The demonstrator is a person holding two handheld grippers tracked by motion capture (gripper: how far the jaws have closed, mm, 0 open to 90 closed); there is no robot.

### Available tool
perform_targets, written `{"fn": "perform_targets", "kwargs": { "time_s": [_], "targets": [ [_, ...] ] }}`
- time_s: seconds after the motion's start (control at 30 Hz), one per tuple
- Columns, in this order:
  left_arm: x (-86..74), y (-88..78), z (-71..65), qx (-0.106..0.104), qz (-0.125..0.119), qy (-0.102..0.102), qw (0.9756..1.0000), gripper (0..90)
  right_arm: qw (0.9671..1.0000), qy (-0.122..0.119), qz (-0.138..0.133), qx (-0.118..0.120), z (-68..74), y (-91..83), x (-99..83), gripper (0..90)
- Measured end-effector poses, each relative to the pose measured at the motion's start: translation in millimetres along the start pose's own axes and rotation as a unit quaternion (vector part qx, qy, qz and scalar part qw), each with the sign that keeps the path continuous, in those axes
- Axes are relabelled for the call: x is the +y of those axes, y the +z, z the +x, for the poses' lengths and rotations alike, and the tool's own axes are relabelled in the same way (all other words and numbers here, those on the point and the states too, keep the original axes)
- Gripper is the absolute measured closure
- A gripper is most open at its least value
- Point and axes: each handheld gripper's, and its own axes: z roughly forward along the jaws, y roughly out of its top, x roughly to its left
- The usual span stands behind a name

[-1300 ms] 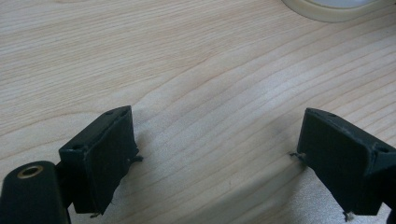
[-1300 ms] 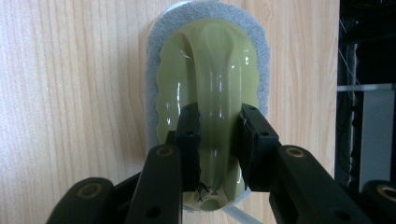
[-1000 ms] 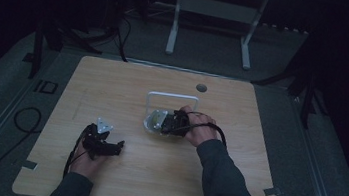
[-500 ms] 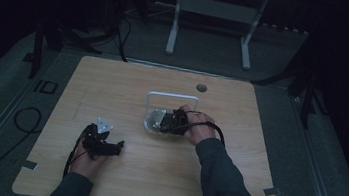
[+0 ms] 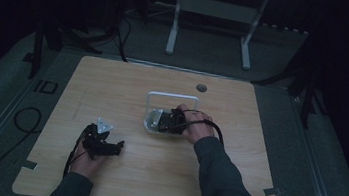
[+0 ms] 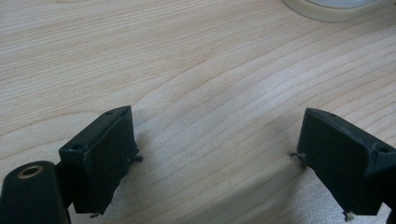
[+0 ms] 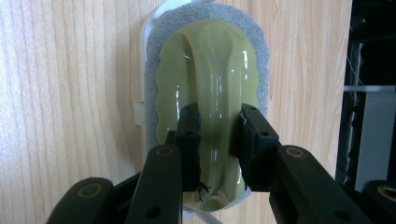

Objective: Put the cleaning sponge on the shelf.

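A scrubbing brush with a pale green glossy handle (image 7: 210, 60) and a grey sponge pad (image 7: 152, 56) lies in a white holder (image 7: 138, 114) on the wooden table (image 5: 113, 85). My right gripper (image 7: 217, 122) is shut on the handle's raised ridge, one jaw on each side. In the high view my right gripper (image 5: 172, 120) sits over the brush (image 5: 153, 120) near the table's middle. At the front left, my left gripper (image 5: 110, 145) rests low over bare wood. Its jaws stand wide apart in the left gripper view (image 6: 217, 140), with nothing between them.
A white wire-like frame (image 5: 173, 97) stands just behind the brush. A round hole (image 5: 201, 87) is set in the table's far side. A pale rounded rim (image 6: 327, 11) shows beyond the left jaws. Cables trail from both grippers. A metal stand (image 5: 213, 12) lies beyond the table.
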Motion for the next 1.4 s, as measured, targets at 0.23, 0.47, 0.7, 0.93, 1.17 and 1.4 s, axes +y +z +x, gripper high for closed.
{"fn": "perform_targets", "kwargs": {
  "time_s": [0.23,0.47,0.7,0.93,1.17,1.4],
  "targets": [
    [0.0,0.0,0.0,0.0,0.0,0.0,1.0,11.5,1.0,0.002,0.004,0.003,-1.3,1.6,1.3,71.9],
    [0.0,0.0,0.1,0.0,0.0,0.001,1.0,11.5,1.0,0.006,0.005,0.004,-2.1,3.3,0.6,71.8],
    [0.1,-0.1,0.2,0.0,0.001,0.001,1.0,11.5,1.0,0.006,0.006,-0.004,-3.2,7.1,-0.5,71.6],
    [0.0,0.0,0.0,0.0,0.0,0.0,1.0,11.5,0.9997,-0.004,0.019,-0.014,0.5,13.3,-1.5,72.7],
    [0.0,0.0,0.1,0.0,0.0,0.001,1.0,11.5,0.9996,-0.005,0.019,-0.021,0.5,14.4,-0.9,73.1],
    [0.0,0.0,0.0,0.0,0.0,0.0,1.0,11.5,0.9996,0.002,0.023,-0.018,0.8,14.0,-1.2,67.5]
  ]
}}
